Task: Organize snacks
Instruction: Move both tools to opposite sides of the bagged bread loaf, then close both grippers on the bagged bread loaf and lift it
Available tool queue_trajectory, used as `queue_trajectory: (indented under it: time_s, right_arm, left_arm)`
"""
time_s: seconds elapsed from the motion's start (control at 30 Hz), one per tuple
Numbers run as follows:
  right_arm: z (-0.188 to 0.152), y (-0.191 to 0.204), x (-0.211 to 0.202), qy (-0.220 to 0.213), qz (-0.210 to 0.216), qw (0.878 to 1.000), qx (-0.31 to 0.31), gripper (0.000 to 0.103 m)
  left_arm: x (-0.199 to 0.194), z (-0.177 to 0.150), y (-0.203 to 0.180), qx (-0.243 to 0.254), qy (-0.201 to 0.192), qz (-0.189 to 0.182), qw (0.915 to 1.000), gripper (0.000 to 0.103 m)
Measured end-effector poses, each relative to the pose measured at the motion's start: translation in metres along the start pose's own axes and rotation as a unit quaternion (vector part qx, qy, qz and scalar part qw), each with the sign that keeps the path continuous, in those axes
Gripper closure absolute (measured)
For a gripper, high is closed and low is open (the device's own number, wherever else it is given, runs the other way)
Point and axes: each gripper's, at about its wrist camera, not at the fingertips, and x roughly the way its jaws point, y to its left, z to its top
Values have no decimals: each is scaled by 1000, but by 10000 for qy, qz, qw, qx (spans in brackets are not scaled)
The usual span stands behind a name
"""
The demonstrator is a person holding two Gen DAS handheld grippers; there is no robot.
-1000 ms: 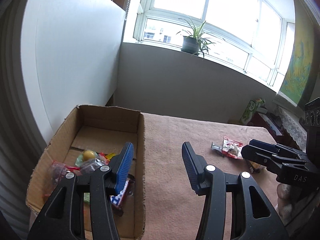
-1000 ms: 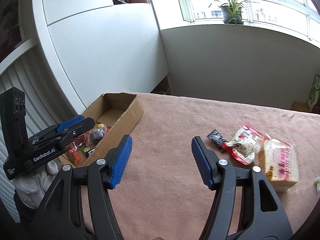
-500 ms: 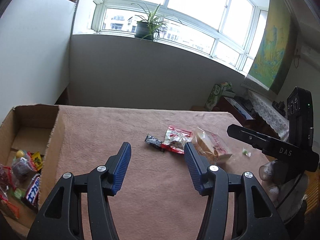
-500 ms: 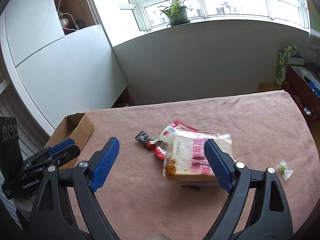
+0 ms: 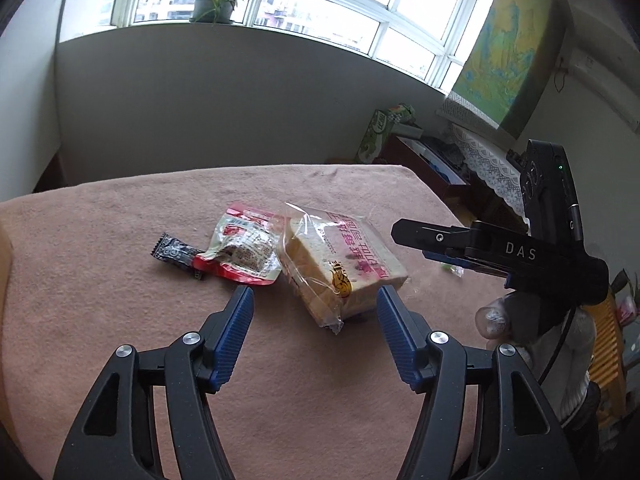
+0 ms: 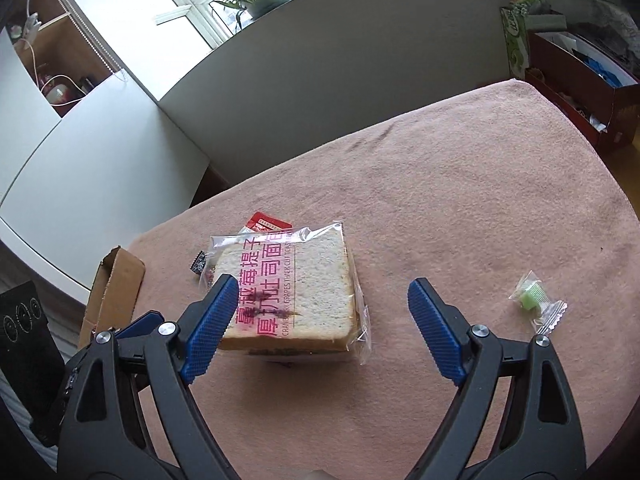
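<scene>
Pink cloth (image 6: pixel 460 184) is covering the table under both tools. Left gripper (image 5: pixel 314 300) is hovering with its jaws apart, having just been opening, nothing between them. Right gripper (image 6: pixel 322 294) is hanging with jaws spread wide, unclamped, over the bagged toast (image 6: pixel 296 292). Beside the toast are lying a red snack pouch (image 5: pixel 242 250) and a dark wrapper (image 5: pixel 173 251), possibly touching. A green candy (image 6: pixel 534 300) is sitting apart; a cardboard box (image 6: pixel 116 296) is standing at the edge.
</scene>
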Motion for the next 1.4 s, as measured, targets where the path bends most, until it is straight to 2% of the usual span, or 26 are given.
queue_trajectory:
  time_s: [0.13, 0.4, 0.5, 0.67, 0.77, 1.13, 1.4]
  right_arm:
    - [1, -7, 8, 184, 229, 9994, 170, 15]
    - [0, -12, 29, 518, 461, 9968, 385, 33]
    - [-2, -10, 34, 599, 498, 9962, 394, 36]
    - [-3, -6, 35, 574, 441, 9967, 362, 40]
    - [-3, -3, 34, 548, 418, 9970, 359, 43]
    - [-2, 14, 23, 402, 351, 9984, 176, 45]
    - [1, 43, 15, 275, 480, 9985, -13, 45]
  left_arm:
    - [16, 3, -3, -56, 127, -78, 9999, 39]
    - [30, 6, -9, -30, 176, -92, 9998, 39]
    - [35, 6, -11, -4, 186, -70, 9998, 40]
    - [40, 6, -10, 34, 152, 91, 9998, 56]
    - [40, 7, -7, 25, 154, 31, 9999, 60]
    - [23, 7, -11, 188, -53, 95, 9998, 61]
    - [-9, 9, -3, 195, -331, 198, 9991, 61]
